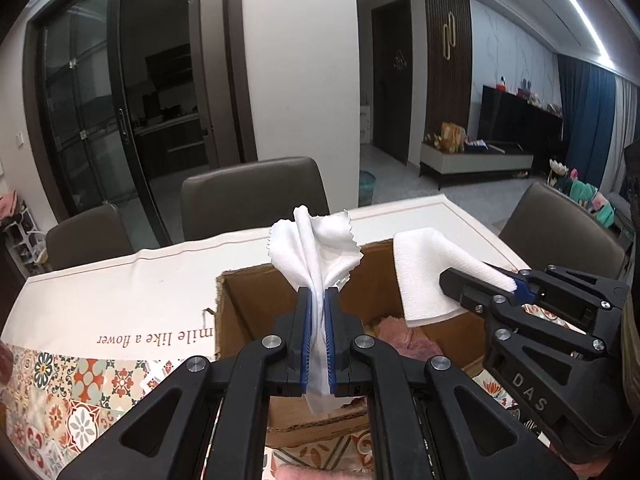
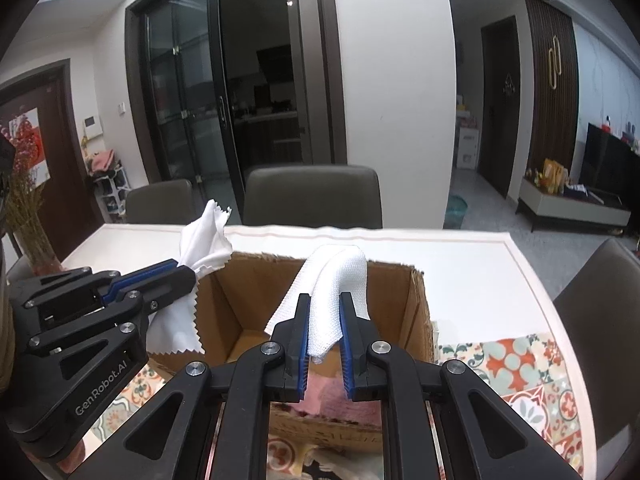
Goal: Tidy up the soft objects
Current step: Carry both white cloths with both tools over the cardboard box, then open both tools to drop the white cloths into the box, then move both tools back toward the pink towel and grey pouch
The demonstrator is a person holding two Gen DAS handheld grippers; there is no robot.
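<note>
The left gripper [image 1: 319, 336] clamps a thin white cloth with pinked edges [image 1: 316, 248], its jaws narrow, above the open cardboard box [image 1: 248, 304]. The right gripper [image 2: 324, 328] pinches a folded white woven towel [image 2: 340, 276] over the same box. Something pink and fluffy [image 1: 404, 338] already lies inside. Judging by this, both pieces are mid-delivery; next, lower and release inside the box walls. Chairs [image 1: 252, 196] stand beyond the box, across the surface [image 1: 120, 292]; nothing blocks the drop.
</note>
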